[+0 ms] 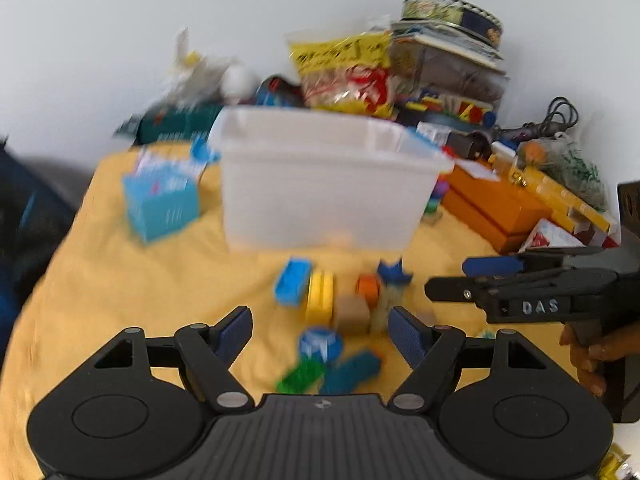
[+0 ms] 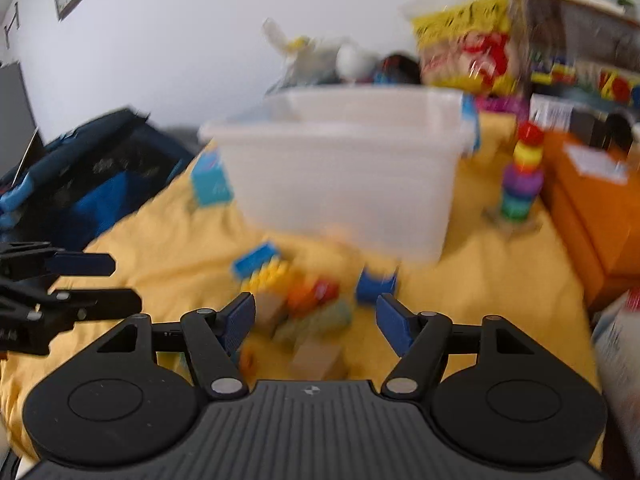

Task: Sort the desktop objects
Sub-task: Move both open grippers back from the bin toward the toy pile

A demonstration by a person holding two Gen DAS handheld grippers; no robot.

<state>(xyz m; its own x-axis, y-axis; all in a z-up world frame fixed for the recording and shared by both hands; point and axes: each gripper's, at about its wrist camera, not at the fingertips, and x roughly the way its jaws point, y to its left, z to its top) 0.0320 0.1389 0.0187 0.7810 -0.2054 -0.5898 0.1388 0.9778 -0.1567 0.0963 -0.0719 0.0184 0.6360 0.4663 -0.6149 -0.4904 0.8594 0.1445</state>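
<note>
**Both tongs open over the block pile, nothing gripped**

Left tongs [image 1: 320, 330]: jaws spread wide, blue pads apart, nothing between them. They sit at bottom centre of the left wrist view, above the yellow cloth-covered worktop [image 1: 132, 280].

Right tongs [image 2: 316, 320]: also spread wide and empty, bottom centre of the right wrist view. In the left wrist view they come in from the right edge, side-on, with a hand [image 1: 592, 356] on the grip at lower right.

The task's things, a loose pile of small coloured toy blocks [image 1: 340, 304], lie mid-frame on the cloth, just ahead of both tongs. Motion blur is heavy, but I can pick out:
- light blue rectangular block [image 1: 293, 282], left end of the pile
- yellow ribbed block [image 1: 320, 296], just beside it
- tan wooden cube [image 1: 352, 314], centre
- orange round piece [image 1: 368, 286], behind the cube
- dark blue star-edged piece [image 1: 394, 272], right end
- green translucent piece [image 1: 298, 376], nearest the camera between the left pads

Translucent white plastic bin [image 1: 324, 188]: centre of frame, directly behind the pile. Contents can't be made out through the wall.

Small light blue basket [image 1: 162, 202]: left of the bin. Multicoloured stacking ring toy [image 2: 522, 176]: right of the bin in the right wrist view. Orange box [image 1: 492, 204]: right mid-frame. Yellow-and-red snack bag [image 1: 346, 74]: upper centre, behind the bin.
</note>
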